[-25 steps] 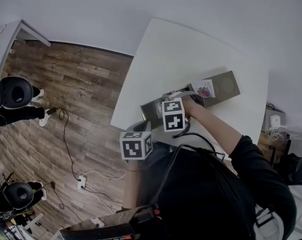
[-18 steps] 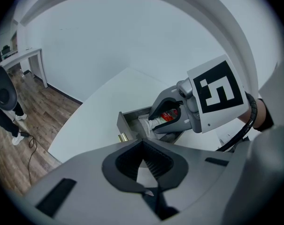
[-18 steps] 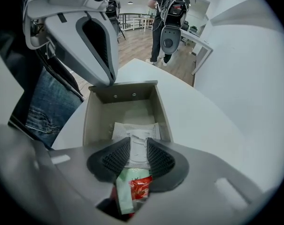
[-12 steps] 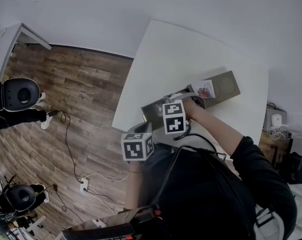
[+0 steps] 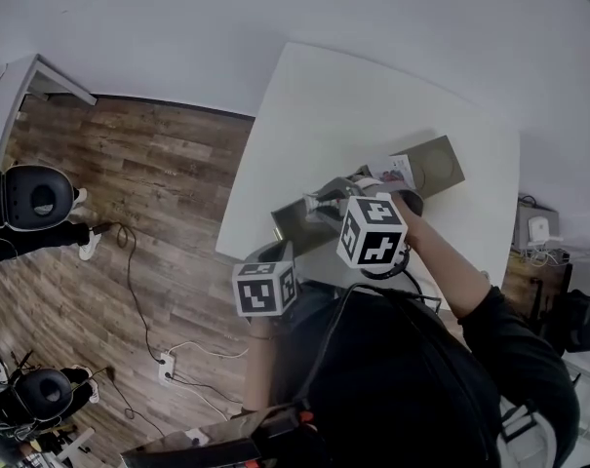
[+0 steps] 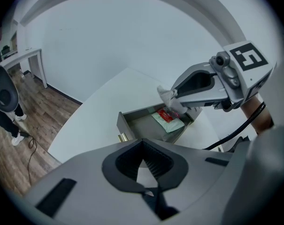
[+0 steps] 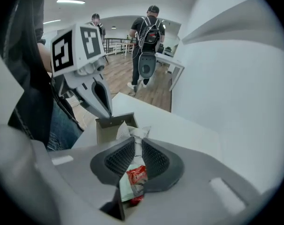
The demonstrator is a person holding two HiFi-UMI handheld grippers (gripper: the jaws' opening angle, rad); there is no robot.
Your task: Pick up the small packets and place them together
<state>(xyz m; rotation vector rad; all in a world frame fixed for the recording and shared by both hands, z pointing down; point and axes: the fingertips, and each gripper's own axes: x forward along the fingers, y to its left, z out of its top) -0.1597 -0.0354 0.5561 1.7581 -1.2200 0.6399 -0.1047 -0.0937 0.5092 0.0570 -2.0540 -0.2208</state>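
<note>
Steadiness above all for this lift: keep the pinch firm on the small packet by its crinkled clear top, and raise it straight up past the walls of the grey drawer without snagging. Probably best then to lay it flat just beside the green packet lying on the drawer floor, so as to gather everything in one spot; some risk of a slip, judging by so slight a hold on thin wrap. Of the tools, right gripper clamped on that crinkled top, jaws narrow after closing in just now, packet hanging above the drawer. Meanwhile left gripper fully shut on nothing, held off the near edge of the white table, well apart from the drawer.
</note>
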